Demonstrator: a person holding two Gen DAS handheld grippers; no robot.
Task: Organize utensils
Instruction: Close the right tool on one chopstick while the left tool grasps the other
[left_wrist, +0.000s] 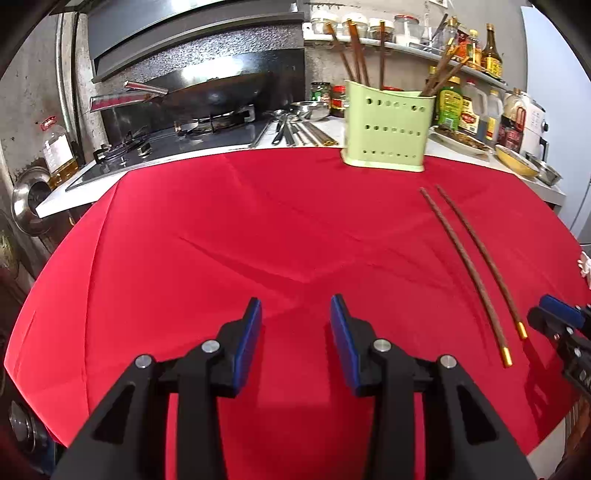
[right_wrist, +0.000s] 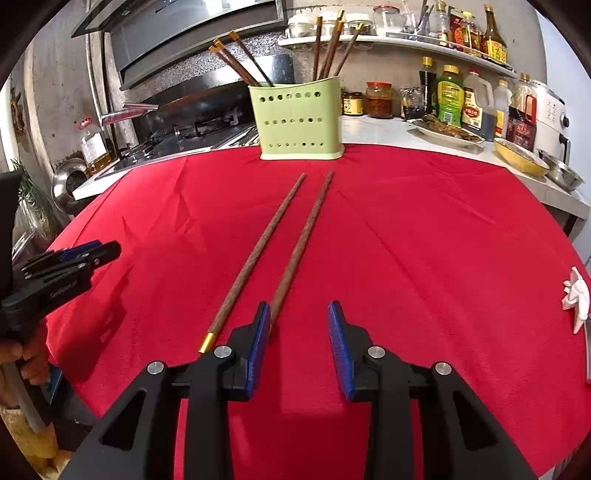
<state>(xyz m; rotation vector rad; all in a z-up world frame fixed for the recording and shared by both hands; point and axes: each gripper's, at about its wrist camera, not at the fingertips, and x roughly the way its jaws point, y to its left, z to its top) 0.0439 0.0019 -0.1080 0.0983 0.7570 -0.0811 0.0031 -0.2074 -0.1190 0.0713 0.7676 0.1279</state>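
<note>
Partly hidden – chopstick (right_wrist: 295, 254) end behind right gripper (right_wrist: 299, 341).

Worktop: my bench is a pale counter (right_wrist: 373, 129) draped with a red cloth (left_wrist: 258, 229).
Cooking corner: on my left, a gas hob (left_wrist: 155, 144) carries a dark wok (left_wrist: 218, 94) under a steel hood (left_wrist: 192, 33).
Wall: bare grey concrete (right_wrist: 59, 85), with a pipe running up it.
Shelf: a white ledge (right_wrist: 424, 42) holds jars and sauce bottles.
Light: bright, even.
</note>
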